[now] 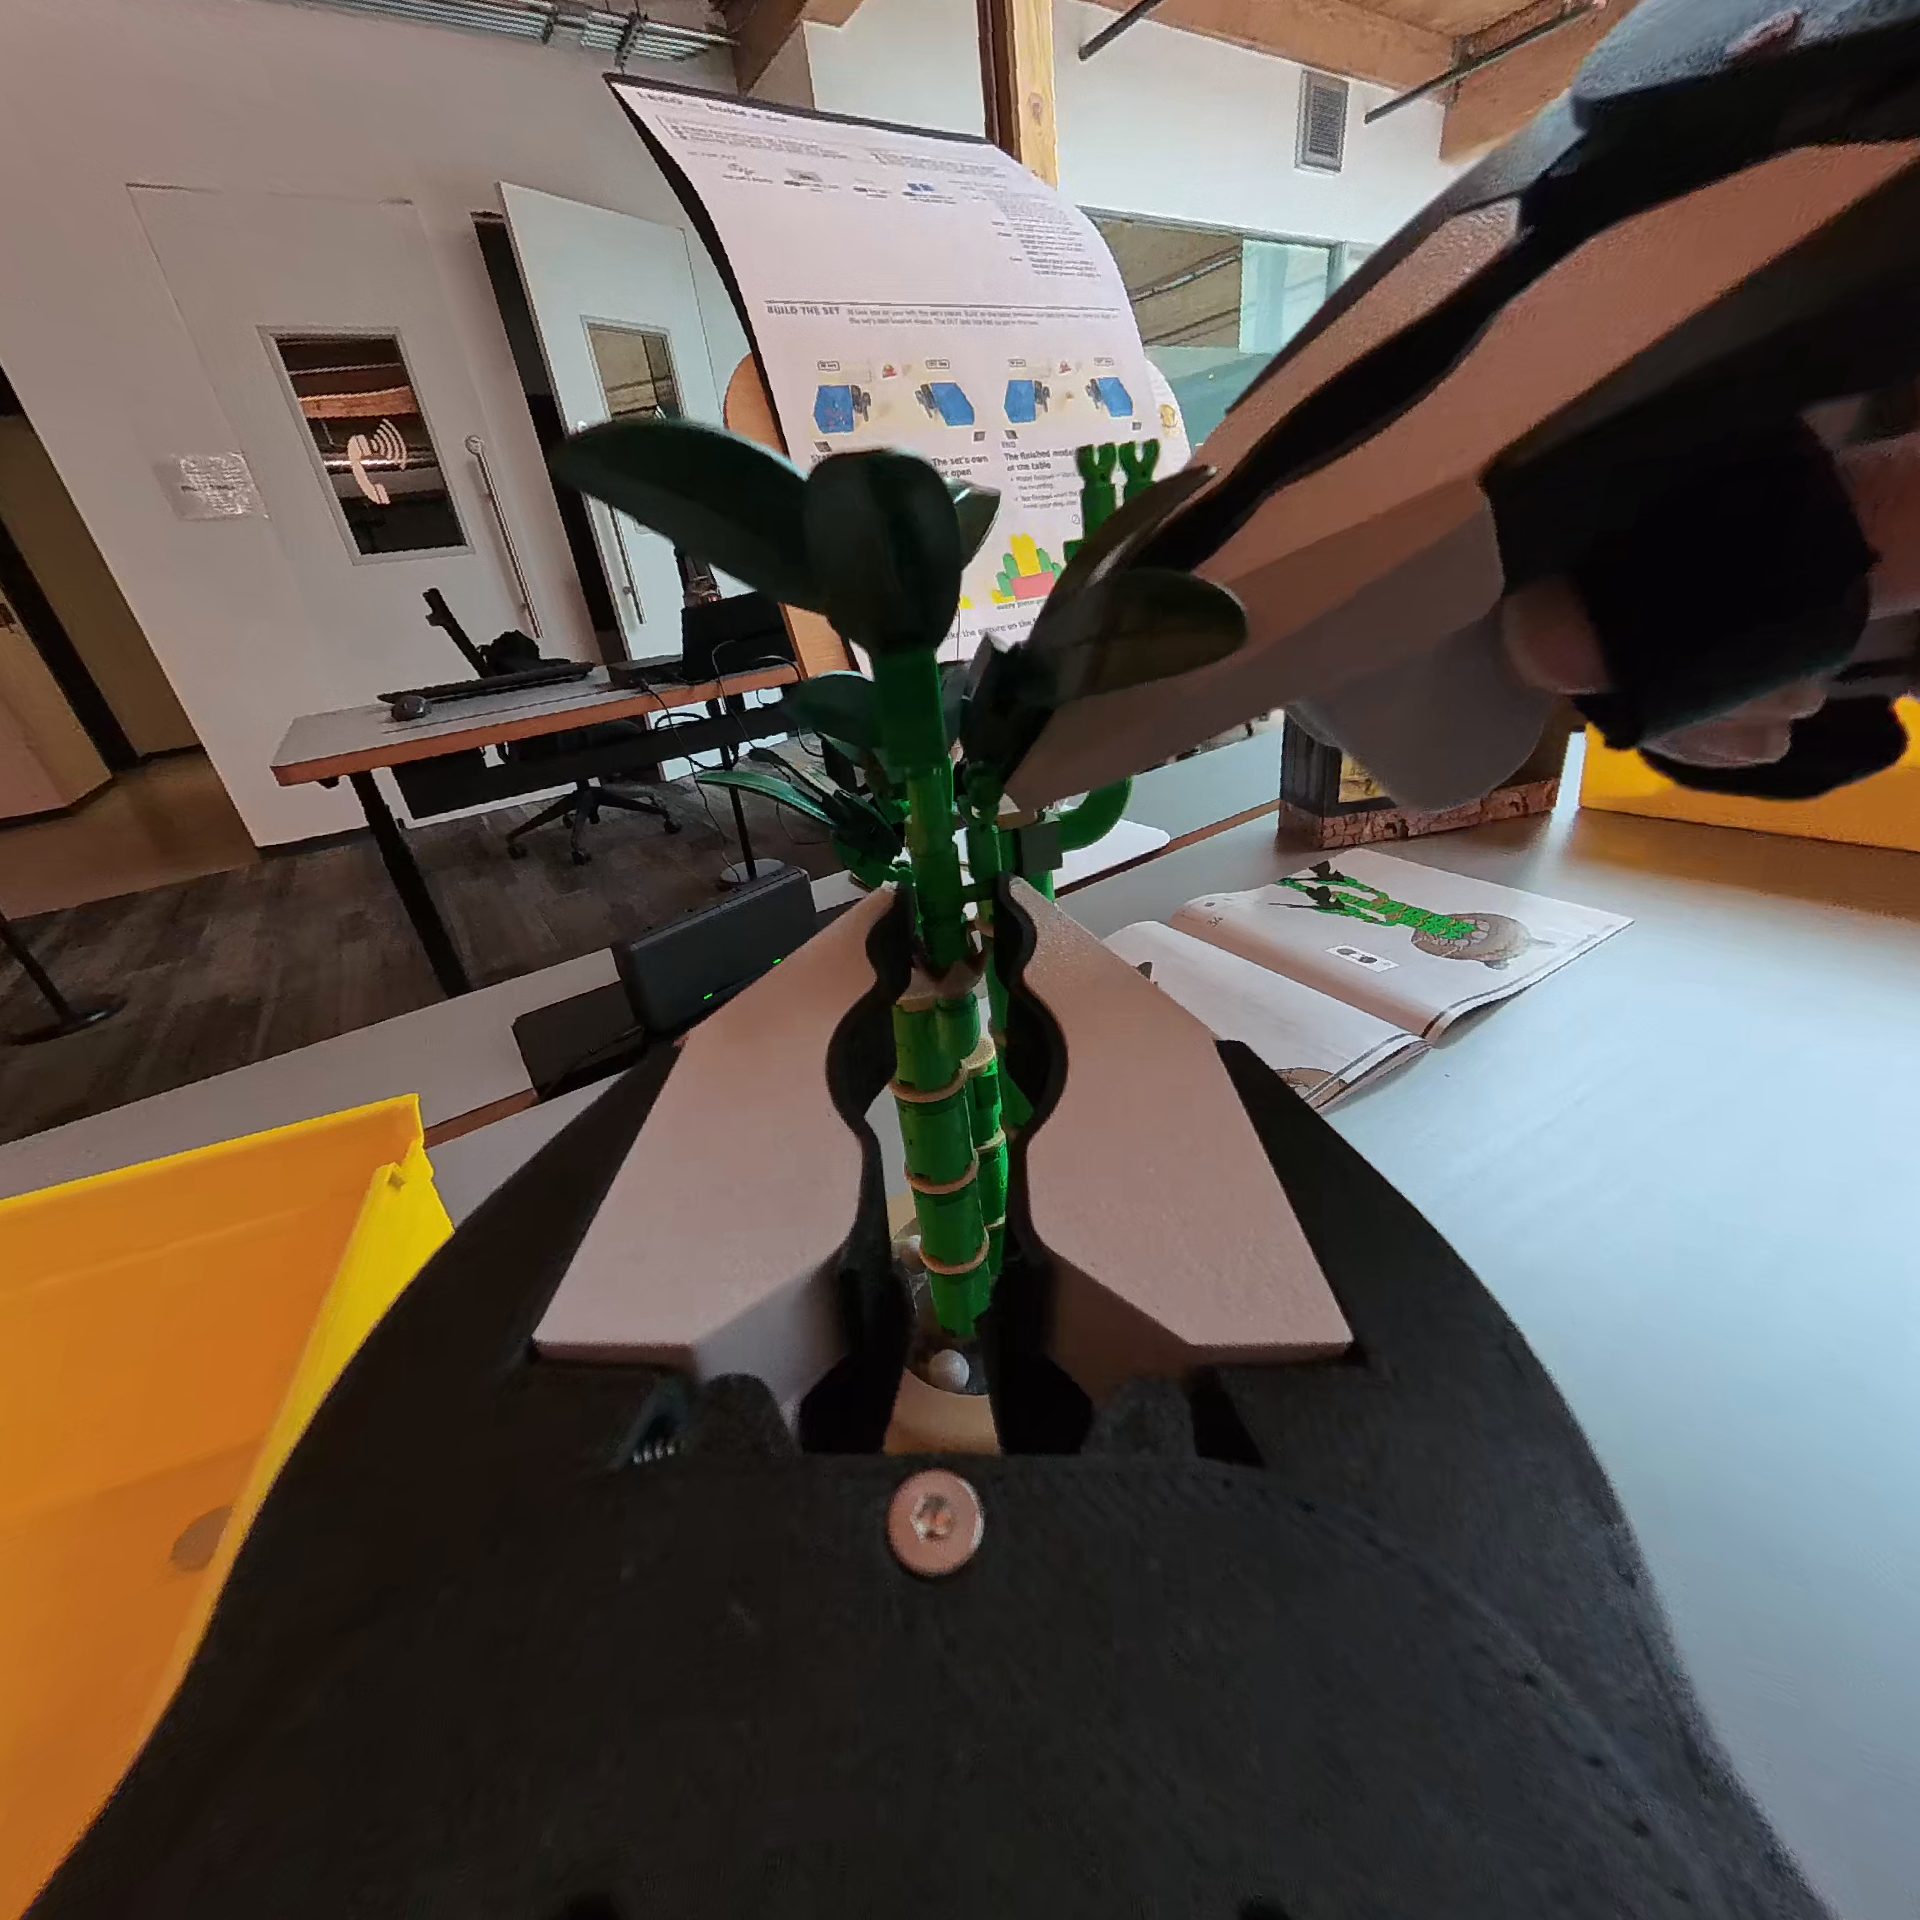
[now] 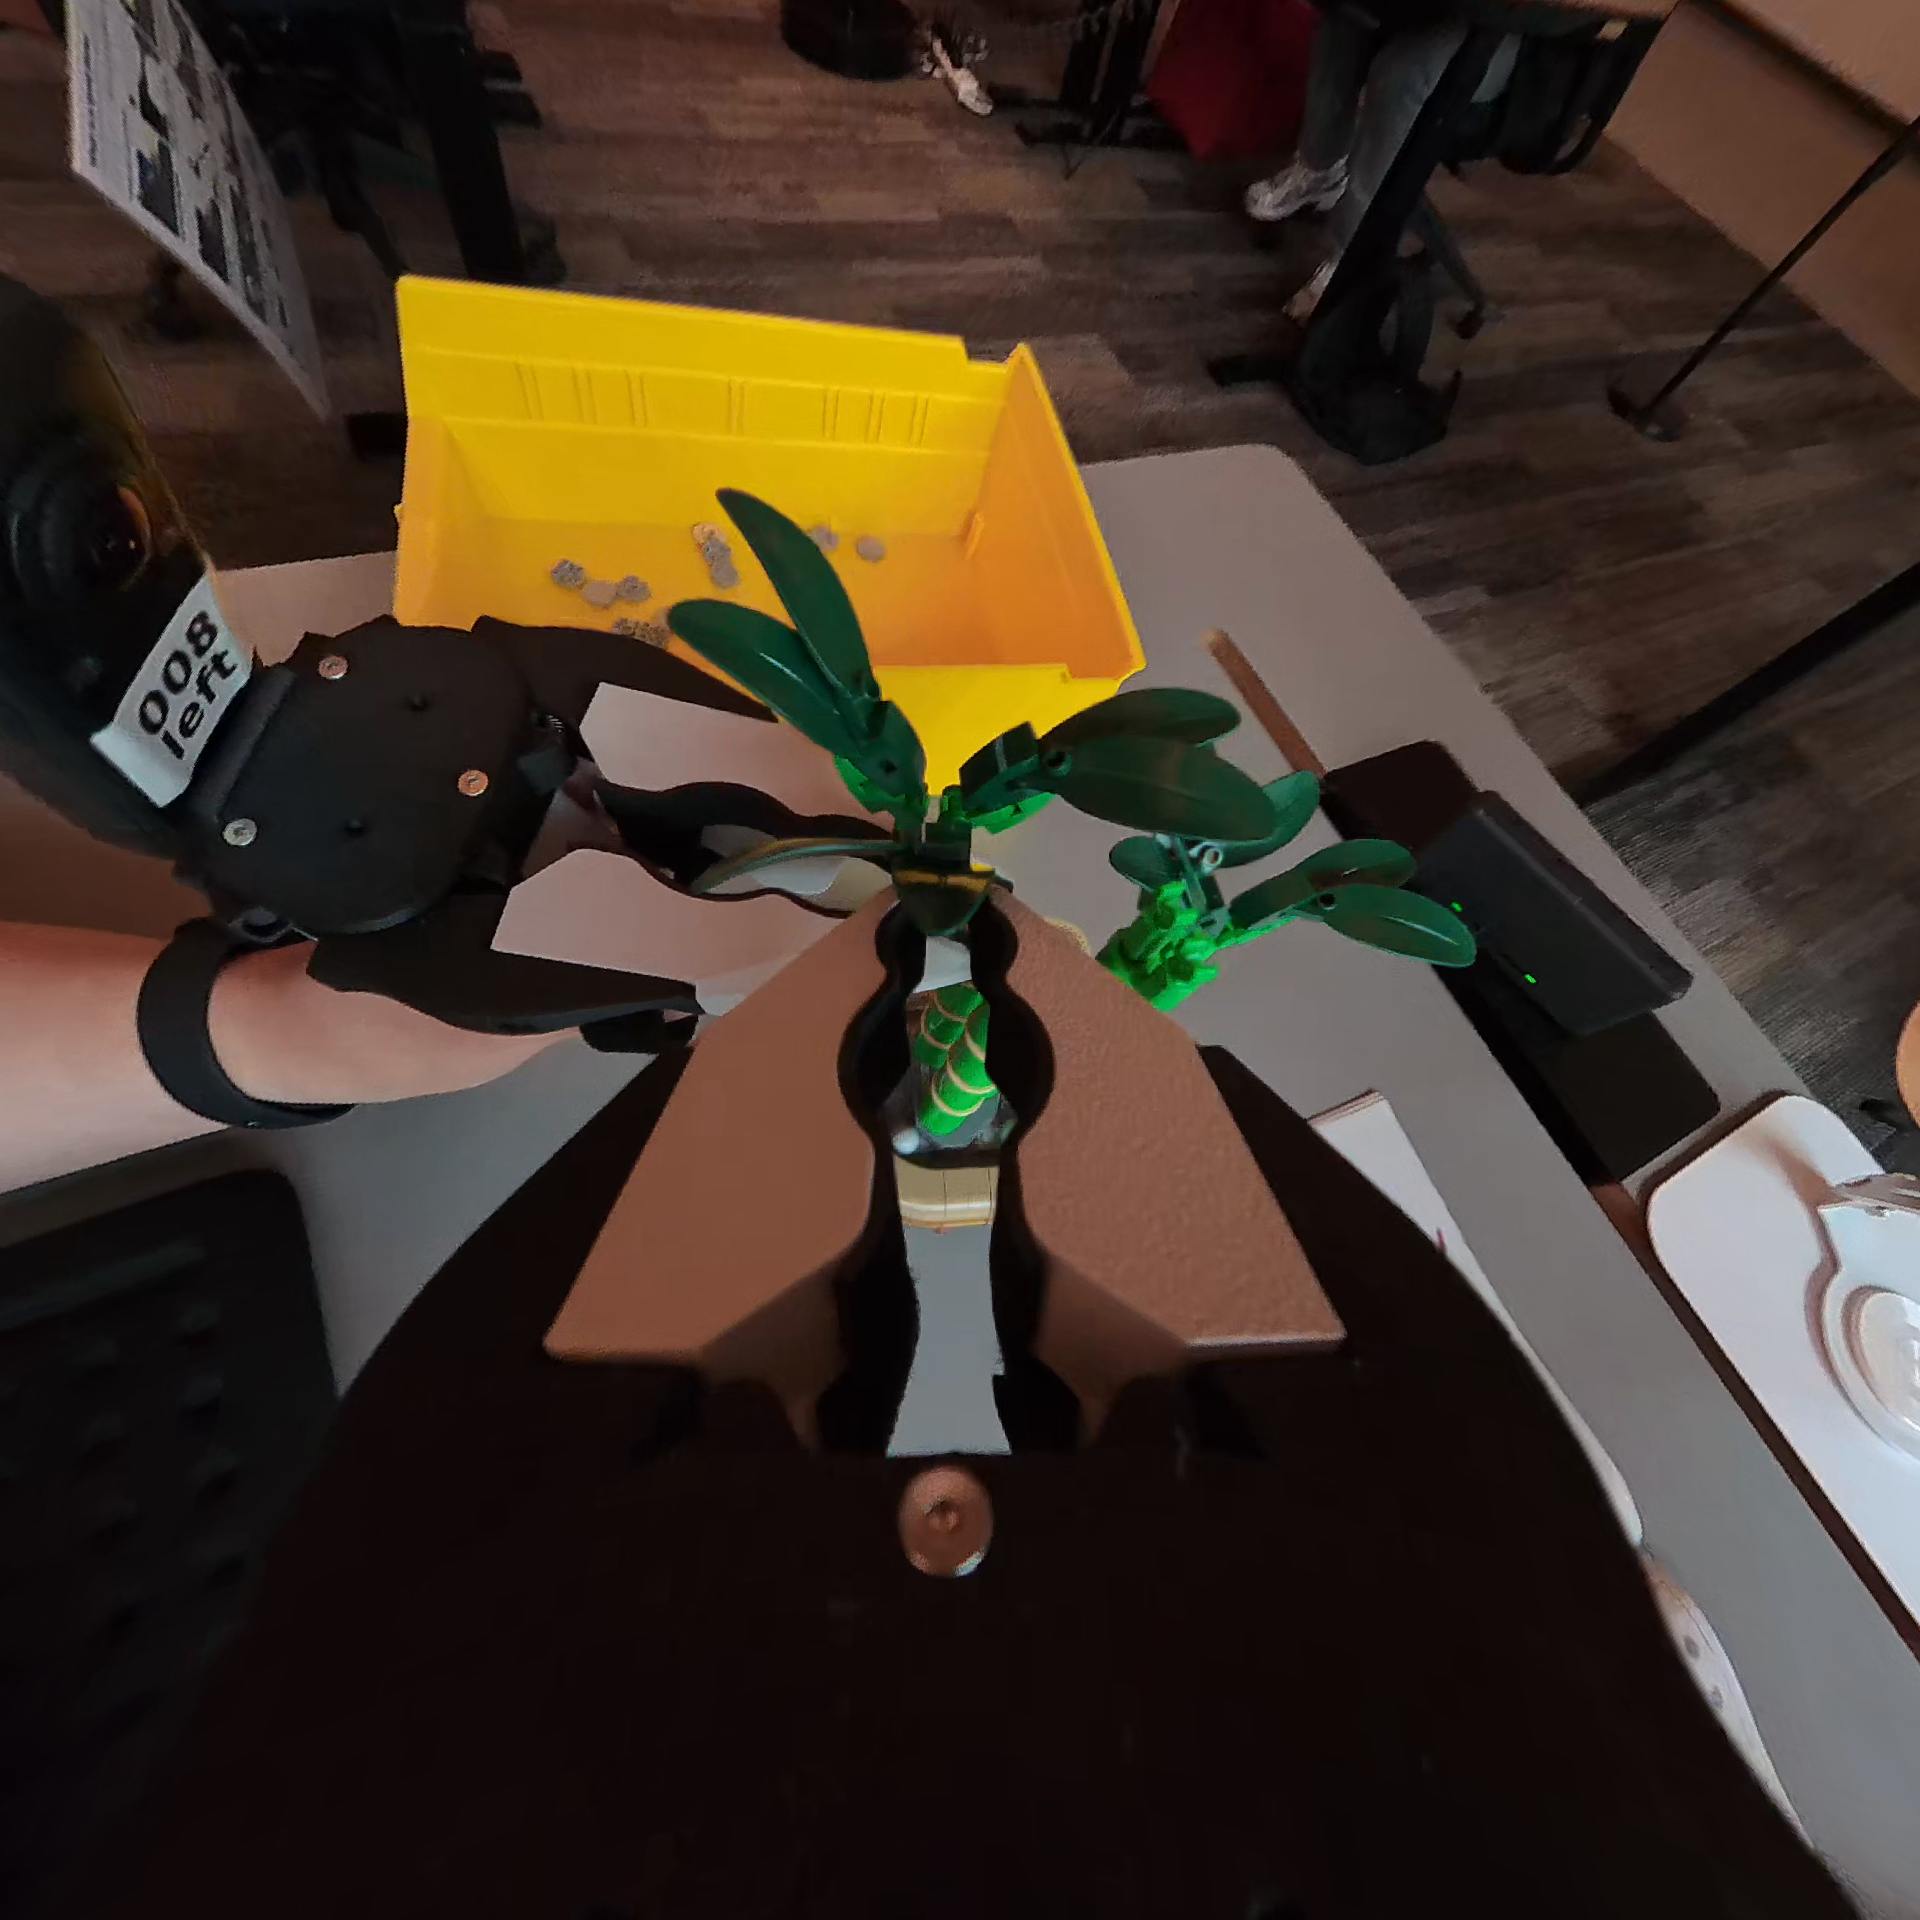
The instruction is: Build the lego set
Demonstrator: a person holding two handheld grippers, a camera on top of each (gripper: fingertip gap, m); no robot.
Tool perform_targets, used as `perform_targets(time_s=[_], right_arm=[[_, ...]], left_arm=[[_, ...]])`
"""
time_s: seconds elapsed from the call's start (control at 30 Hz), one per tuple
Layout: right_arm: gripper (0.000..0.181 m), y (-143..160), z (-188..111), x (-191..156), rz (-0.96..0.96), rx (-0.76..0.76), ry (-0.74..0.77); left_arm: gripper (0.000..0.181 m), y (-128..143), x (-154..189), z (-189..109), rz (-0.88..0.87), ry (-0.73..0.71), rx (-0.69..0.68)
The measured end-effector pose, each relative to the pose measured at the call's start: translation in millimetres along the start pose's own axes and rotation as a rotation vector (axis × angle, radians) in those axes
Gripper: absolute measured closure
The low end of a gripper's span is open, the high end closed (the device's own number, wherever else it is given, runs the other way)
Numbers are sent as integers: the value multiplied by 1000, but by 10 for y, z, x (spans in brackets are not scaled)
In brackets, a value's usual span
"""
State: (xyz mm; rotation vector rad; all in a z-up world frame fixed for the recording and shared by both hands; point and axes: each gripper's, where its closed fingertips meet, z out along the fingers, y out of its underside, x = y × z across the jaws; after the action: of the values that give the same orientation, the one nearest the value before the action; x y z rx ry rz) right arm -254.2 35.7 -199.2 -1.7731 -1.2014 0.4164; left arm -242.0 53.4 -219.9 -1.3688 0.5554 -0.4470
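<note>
Clamping the bamboo stalk (image 1: 940, 1122), both tools, left tool (image 1: 940, 925) and right tool (image 2: 940, 920), hide its base.

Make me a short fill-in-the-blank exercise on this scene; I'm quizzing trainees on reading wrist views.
1. The left tool grips the bamboo model by its ____ stalks.
2. The bin holding small grey pieces is coloured ____.
3. The booklet on the table lies ____.
4. The right tool reaches the model from ____.

Missing words: green; yellow; open; above
</note>
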Motion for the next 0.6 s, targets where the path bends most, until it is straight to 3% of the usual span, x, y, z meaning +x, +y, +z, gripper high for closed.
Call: perform_targets(time_s=[0.6], right_arm=[[175,39,46,-21,6,-254,-74]], left_arm=[[171,6,-15,-6,23,-7,-4]])
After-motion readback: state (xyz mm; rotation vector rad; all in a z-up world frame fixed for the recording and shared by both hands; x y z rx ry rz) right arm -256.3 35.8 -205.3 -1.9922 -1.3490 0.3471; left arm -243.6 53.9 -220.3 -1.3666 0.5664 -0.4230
